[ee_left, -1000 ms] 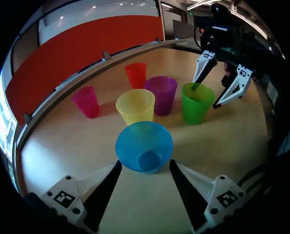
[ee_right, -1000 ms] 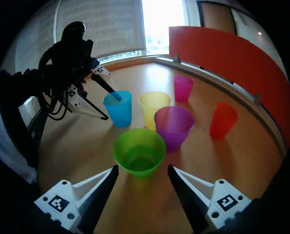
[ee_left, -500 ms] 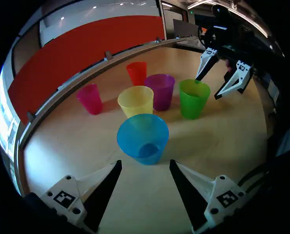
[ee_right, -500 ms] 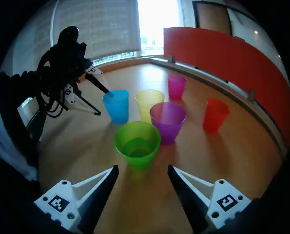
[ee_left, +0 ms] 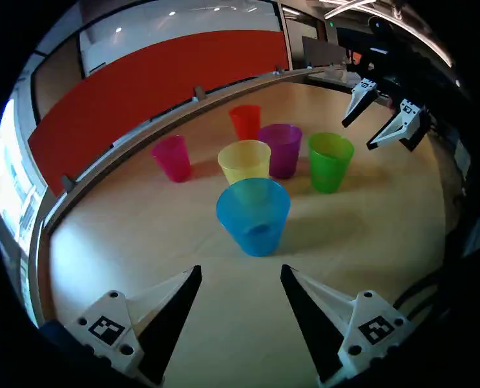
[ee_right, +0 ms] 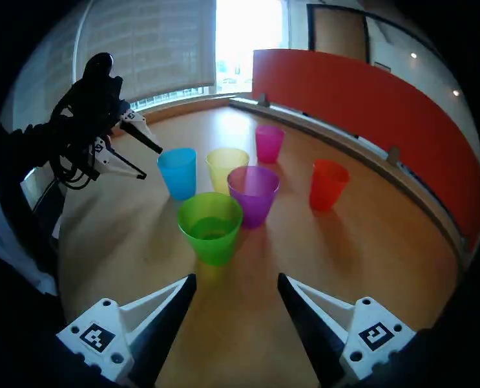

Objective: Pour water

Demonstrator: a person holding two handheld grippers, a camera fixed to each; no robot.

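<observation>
Several plastic cups stand upright on a wooden table. In the left gripper view a blue cup (ee_left: 254,216) stands nearest, a short way ahead of my open left gripper (ee_left: 240,275), which holds nothing. Behind the blue cup are yellow (ee_left: 244,161), purple (ee_left: 280,149), green (ee_left: 329,161), red (ee_left: 245,121) and pink (ee_left: 172,158) cups. In the right gripper view the green cup (ee_right: 210,226), with some liquid at its bottom, stands ahead of my open, empty right gripper (ee_right: 236,281). The left gripper (ee_right: 143,161) hangs beside the blue cup (ee_right: 177,172).
A red panel (ee_left: 156,77) (ee_right: 369,110) runs along the table's far edge behind a raised rail. The right gripper (ee_left: 369,132) with the hand holding it hovers beyond the green cup. A bright window (ee_right: 246,39) lies behind the table.
Both grippers have drawn back from the cups: the blue and green cups now sit farther off and look smaller. All cups stay in place.
</observation>
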